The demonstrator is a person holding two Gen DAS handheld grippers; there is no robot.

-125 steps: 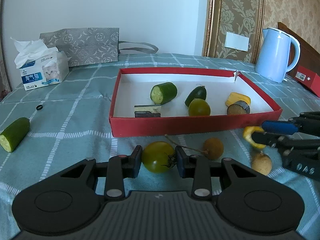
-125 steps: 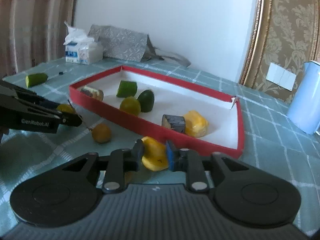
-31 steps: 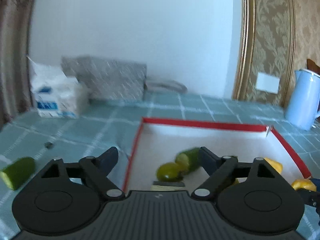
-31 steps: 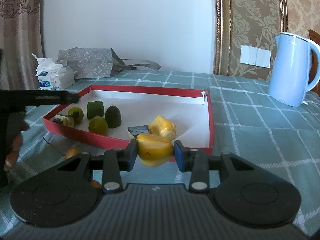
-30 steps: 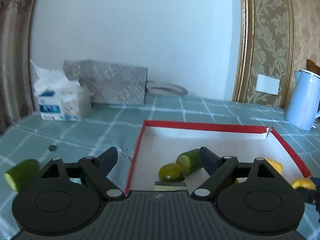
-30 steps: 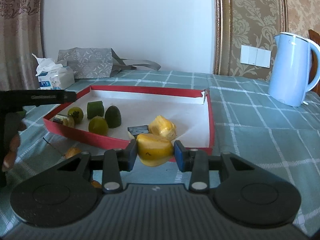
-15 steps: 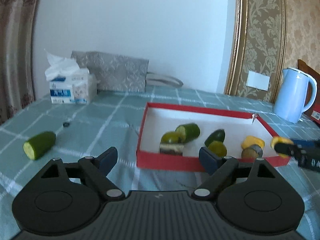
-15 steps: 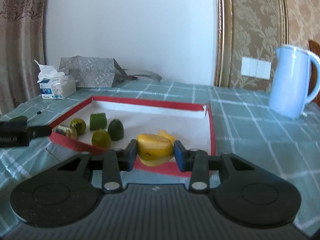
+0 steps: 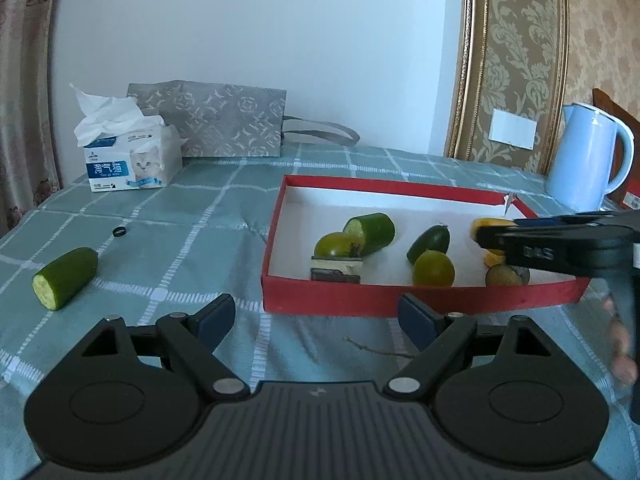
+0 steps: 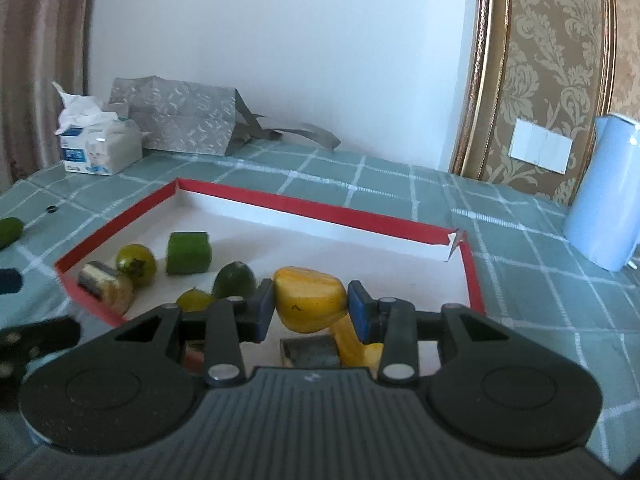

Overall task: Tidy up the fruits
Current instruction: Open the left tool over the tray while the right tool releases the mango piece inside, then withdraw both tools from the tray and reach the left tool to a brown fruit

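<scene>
A red box (image 9: 340, 302) with a white floor holds several green fruits, a cucumber piece (image 9: 370, 232) and dark pieces. My left gripper (image 9: 316, 318) is open and empty, in front of the box's near wall. My right gripper (image 10: 310, 308) is shut on a yellow fruit piece (image 10: 310, 298) and holds it above the box's right end (image 10: 474, 280); it also shows in the left wrist view (image 9: 552, 248). Another yellow piece (image 10: 356, 346) and a dark piece (image 10: 310, 352) lie below it. A loose cucumber piece (image 9: 66, 278) lies on the cloth at the left.
A tissue box (image 9: 130, 160) and a grey paper bag (image 9: 216, 124) stand at the back left. A light blue kettle (image 9: 588, 160) stands at the back right. A small black ring (image 9: 119, 232) and a twig (image 9: 376, 350) lie on the checked green cloth.
My left gripper, which held a green tomato 4 s ago, has pulled back from the box, open and empty. My right gripper has carried the yellow piece forward over the box.
</scene>
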